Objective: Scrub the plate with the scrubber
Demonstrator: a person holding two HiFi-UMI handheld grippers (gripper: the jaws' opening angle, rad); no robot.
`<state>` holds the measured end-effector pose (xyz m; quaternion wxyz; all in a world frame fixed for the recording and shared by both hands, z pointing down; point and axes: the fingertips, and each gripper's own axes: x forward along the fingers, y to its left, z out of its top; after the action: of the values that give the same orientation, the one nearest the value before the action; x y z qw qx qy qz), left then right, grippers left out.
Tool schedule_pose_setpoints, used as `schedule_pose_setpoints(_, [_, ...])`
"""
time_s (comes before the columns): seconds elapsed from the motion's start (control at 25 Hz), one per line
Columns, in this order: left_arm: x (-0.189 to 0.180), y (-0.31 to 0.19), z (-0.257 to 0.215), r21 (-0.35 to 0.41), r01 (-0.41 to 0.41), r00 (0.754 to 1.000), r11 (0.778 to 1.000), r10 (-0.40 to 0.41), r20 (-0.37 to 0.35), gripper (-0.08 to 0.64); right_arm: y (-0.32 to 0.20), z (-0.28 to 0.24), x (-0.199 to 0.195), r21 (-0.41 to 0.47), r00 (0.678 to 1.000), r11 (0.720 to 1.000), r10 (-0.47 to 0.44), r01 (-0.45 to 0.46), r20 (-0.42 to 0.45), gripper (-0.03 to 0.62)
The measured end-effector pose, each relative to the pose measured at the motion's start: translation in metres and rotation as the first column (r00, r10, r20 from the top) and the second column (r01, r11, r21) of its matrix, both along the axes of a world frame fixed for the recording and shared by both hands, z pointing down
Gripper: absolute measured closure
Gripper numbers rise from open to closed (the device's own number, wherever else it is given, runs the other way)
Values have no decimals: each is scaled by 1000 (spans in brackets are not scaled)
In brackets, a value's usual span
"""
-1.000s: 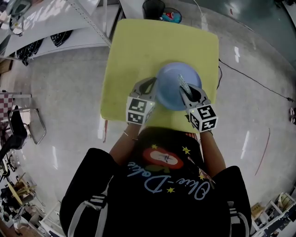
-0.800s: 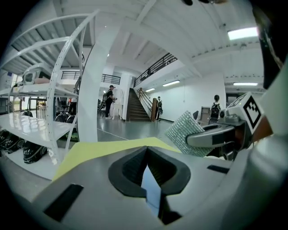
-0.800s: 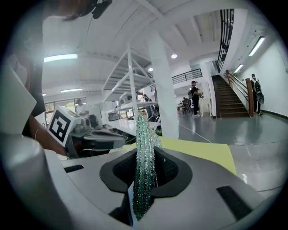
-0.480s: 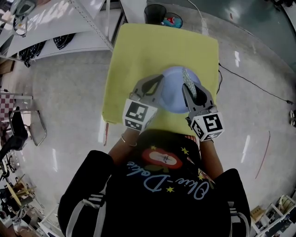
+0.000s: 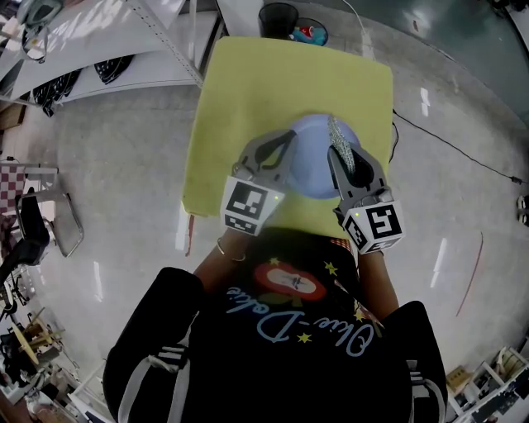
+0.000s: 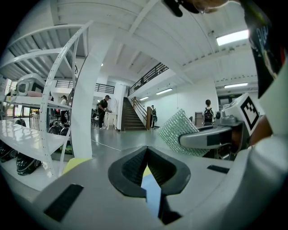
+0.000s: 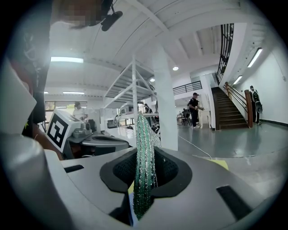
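A light blue plate (image 5: 318, 169) hangs above the yellow table (image 5: 248, 91), gripped by its left rim. My left gripper (image 5: 288, 139) is shut on that rim; in the left gripper view the thin blue plate edge (image 6: 151, 197) sits pinched between the dark pads. My right gripper (image 5: 335, 155) is shut on a silvery-green mesh scrubber (image 5: 337, 139), which stands on edge over the plate's right half. The scrubber (image 7: 145, 166) rises upright from the jaws in the right gripper view. It shows as a glittering scrubber sheet (image 6: 179, 133) in the left gripper view.
A black bin (image 5: 276, 16) and a bowl with coloured contents (image 5: 308, 32) stand on the floor beyond the table's far edge. White shelving (image 5: 99, 49) runs along the left. A thin cable (image 5: 450, 142) crosses the floor at the right. People stand far off by a staircase (image 6: 130, 117).
Both grippers have come up towards the head camera, carrying the plate and the scrubber with them. The scrubber now stands further over the plate's right side.
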<state>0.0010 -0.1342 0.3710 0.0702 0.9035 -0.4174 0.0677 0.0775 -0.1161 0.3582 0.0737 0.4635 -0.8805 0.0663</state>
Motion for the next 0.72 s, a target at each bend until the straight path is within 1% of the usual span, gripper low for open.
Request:
schedule_pose_setpoints(0.12, [0, 1, 0, -5, 4, 1000, 1000, -4, -3, 557, 1, 0, -1, 1, 1000, 1000, -1, 1, -3, 531])
schedule_pose_setpoints(0.28, [0, 1, 2, -2, -3, 1000, 1000, 3, 21, 557, 0, 0, -3, 0, 1000, 1000, -5, 5, -1, 532])
schedule_pose_setpoints(0.72, [4, 1, 0, -6, -25, 1000, 1000, 25, 13, 557, -2, 2, -13, -8, 999, 1000, -28, 28, -21, 532])
